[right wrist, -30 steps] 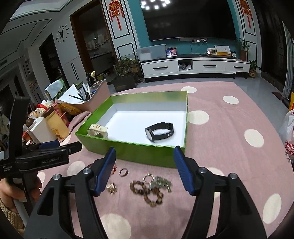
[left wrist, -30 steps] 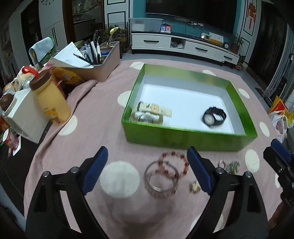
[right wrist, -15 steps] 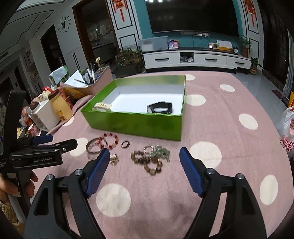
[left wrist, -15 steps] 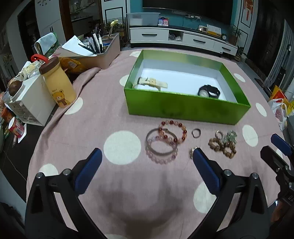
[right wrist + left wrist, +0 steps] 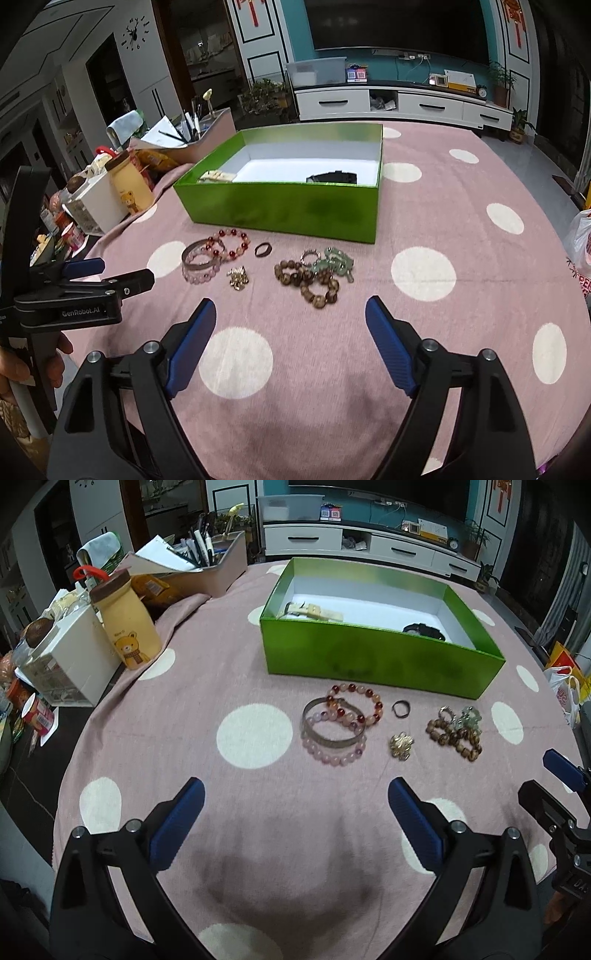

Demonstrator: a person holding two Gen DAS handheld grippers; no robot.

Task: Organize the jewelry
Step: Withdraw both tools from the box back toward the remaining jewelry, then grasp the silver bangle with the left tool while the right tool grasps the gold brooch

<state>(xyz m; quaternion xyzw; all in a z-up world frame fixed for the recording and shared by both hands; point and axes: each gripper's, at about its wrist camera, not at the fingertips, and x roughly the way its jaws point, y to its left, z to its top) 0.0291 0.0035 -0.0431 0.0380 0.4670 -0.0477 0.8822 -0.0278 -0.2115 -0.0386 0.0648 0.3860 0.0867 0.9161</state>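
both grippers have drawn back from the green box (image 5: 376,661) since a second ago, so all the jewelry on the pink polka-dot tablecloth (image 5: 184,716) now lies ahead of their fingers. the left gripper (image 5: 295,812) hangs over the cloth with its blue pads wide apart and nothing between them; the right gripper (image 5: 290,332) is likewise spread wide and empty. in front of the box lie a red bead bracelet (image 5: 356,703), a silver bangle (image 5: 330,725) overlapping a pale pink bead bracelet (image 5: 332,755), a dark ring (image 5: 400,709), a gold brooch (image 5: 400,746) and a brown bead bracelet (image 5: 454,738). inside the box rest a cream-strapped watch (image 5: 314,612) and a black watch (image 5: 423,630). a yellow bear bottle (image 5: 127,627) stands at the table's left edge.
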